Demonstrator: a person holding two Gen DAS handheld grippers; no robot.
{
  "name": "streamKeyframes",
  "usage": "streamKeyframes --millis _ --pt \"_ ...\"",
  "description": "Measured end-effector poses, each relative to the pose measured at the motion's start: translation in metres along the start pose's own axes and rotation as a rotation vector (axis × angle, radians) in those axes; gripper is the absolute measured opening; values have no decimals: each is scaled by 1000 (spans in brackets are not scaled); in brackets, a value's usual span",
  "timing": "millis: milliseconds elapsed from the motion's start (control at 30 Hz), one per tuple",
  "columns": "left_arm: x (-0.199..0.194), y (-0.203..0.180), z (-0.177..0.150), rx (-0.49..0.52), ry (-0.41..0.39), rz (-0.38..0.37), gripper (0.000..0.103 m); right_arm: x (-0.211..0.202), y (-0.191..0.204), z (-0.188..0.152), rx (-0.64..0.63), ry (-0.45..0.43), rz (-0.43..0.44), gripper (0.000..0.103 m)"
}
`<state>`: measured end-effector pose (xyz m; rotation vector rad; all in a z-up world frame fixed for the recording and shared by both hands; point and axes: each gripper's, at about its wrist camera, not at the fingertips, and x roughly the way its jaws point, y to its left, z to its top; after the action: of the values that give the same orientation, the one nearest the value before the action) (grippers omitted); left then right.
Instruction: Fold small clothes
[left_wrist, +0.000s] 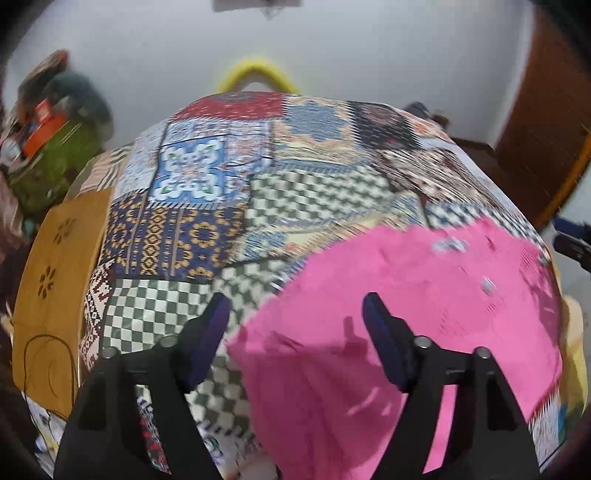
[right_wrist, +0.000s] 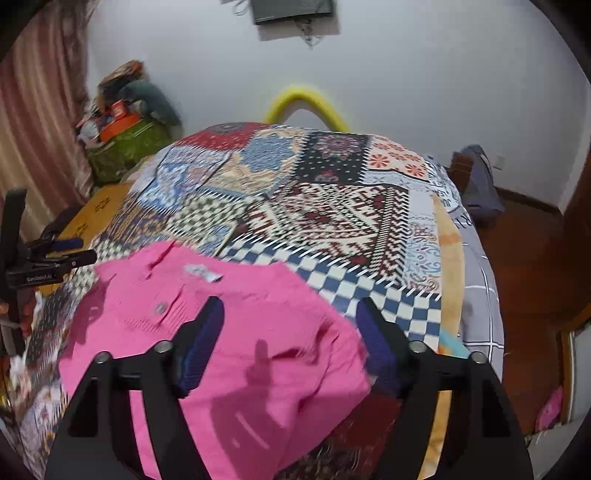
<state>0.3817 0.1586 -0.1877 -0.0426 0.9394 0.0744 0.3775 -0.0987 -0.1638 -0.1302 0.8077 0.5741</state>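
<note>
Both views are taken from just above the patchwork-patterned bedspread (left_wrist: 258, 192), angled down and towards the pale back wall (left_wrist: 332, 55); the left wrist view is set nearer the left edge, the right wrist view nearer the right; the bright pink knitted garment (left_wrist: 406, 314) and the yellow curved tube (right_wrist: 306, 99) are shared.

A home bedroom: patchwork bedspread (right_wrist: 295, 192), curtain (right_wrist: 40, 110), wooden door (left_wrist: 546, 122).

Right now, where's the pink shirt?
The pink shirt lies flat on the patchwork bedspread at its near edge, under both open grippers; it sits low and right in the left wrist view, low and left in the right wrist view.
</note>
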Motion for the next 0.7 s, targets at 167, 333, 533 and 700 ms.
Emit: streamKeyframes --millis 167,333,533,700 --pt "2 -34 -14 110 25 -24 85 8 23 -13 -95 62 20 72" --pt "27 -65 -18 217 80 4 85 33 35 -21 -148 132 18 72" --pt "46 -73 -2 248 84 -37 86 68 36 -19 -212 208 10 72" --pt "64 -54 36 161 75 66 86 75 16 0 -152 152 -106 70"
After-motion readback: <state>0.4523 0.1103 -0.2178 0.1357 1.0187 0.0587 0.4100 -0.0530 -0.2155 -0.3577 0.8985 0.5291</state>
